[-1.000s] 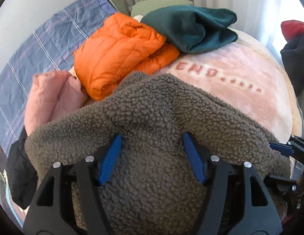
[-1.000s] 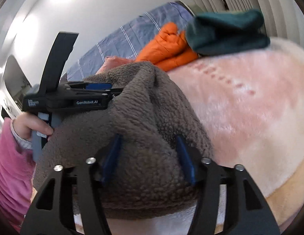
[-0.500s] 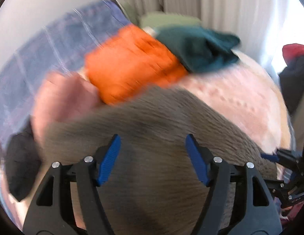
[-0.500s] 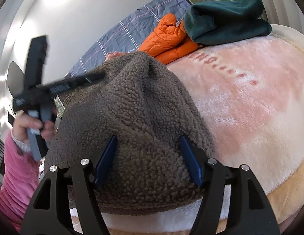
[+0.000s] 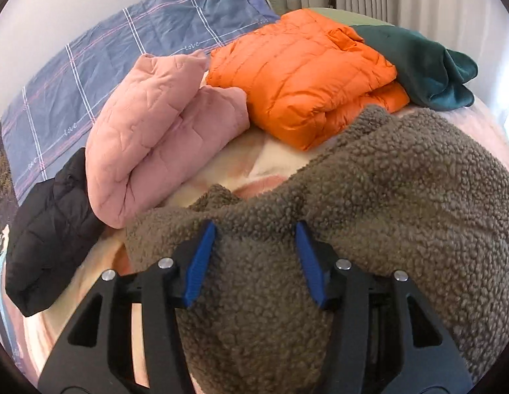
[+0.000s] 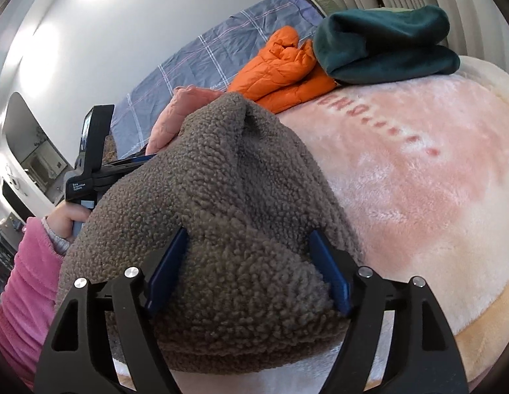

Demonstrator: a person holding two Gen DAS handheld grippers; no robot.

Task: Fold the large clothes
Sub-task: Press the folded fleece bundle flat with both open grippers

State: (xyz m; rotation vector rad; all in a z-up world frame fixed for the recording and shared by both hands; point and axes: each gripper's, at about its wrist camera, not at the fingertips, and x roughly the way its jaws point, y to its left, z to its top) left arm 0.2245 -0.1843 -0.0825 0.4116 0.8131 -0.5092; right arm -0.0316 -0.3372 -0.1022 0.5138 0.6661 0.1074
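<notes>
Left wrist view: far to the left of the left hand-held gripper point(image 5: 256, 264) a black padded jacket point(image 5: 47, 243) lies at the bed's edge, and just beyond it a folded pink quilted jacket point(image 5: 156, 134) leans over it. Behind both runs a blue checked sheet point(image 5: 123, 49). Straight ahead of this hand-held gripper sits a folded orange puffer jacket point(image 5: 307, 75), with a dark green garment point(image 5: 422, 62) touching its right side. The brown fleece jacket point(image 5: 386, 213) is bunched directly under and between the blue fingers point(image 5: 200, 262); its pile fills the gap and bulges past both pads. The jaws have just been closing and stand at a middling width, with fleece against both pads; whether they truly pinch it I cannot tell.

Right wrist view: to the left of the right hand-held gripper point(image 6: 248, 269) a hand in a pink sleeve point(image 6: 21, 282) holds the other tool. The fleece heaps up between these fingers too; the jaws have just been opening and stand wide, pads alongside the bundle's flanks. To the right spreads the pink plush blanket point(image 6: 418, 197) on the bed, with red lettering ahead.
</notes>
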